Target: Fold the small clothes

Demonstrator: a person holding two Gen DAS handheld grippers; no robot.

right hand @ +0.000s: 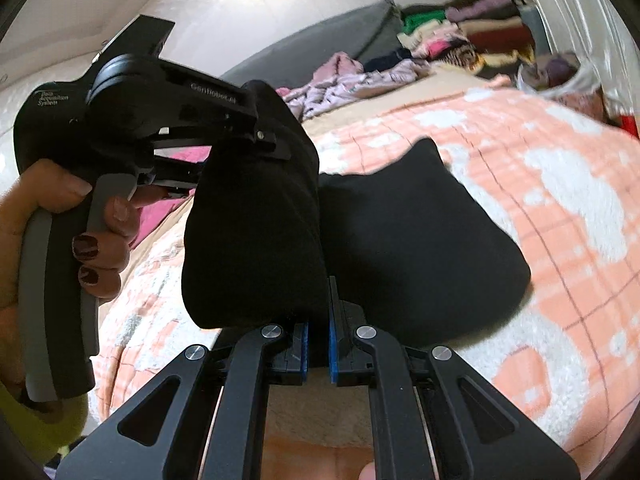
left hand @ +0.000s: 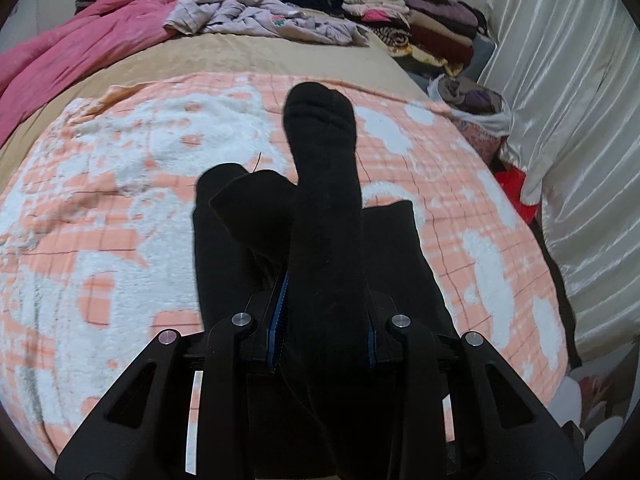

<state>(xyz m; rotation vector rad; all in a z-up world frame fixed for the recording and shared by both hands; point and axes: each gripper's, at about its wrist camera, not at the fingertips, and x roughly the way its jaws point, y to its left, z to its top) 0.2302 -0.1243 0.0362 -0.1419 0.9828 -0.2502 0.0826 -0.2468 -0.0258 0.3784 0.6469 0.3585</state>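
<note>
Socks, black and knitted, are the item in hand, lifted just above a bed covered by a fleecy peach-and-white checked blanket (left hand: 120, 208). Left tongs (left hand: 322, 320) are clamped on a long black sock (left hand: 324, 184) that runs out ahead of the blue pads, toe end forward; further black fabric (left hand: 240, 216) bunches to its left, and whether that is the second sock or a doubled-over part I cannot tell. Right tongs (right hand: 318, 344) are pressed together on the edge of the black fabric (right hand: 256, 232); a wider black lobe (right hand: 420, 240) spreads to the right over the blanket. A person's hand (right hand: 100, 232) grips the grey handle of the left tool. Background: a pink quilt (left hand: 80, 40), crumpled lilac clothes (left hand: 260, 16), a stack of folded garments (left hand: 420, 20), a white satin curtain (left hand: 560, 100). Risks, as judged: both grips sit on thin edges, so a pull apart could slip one free; black on black hides the layers, so the fold may land crooked or bunched; the fleece may drag the toe as it is laid down.
</note>
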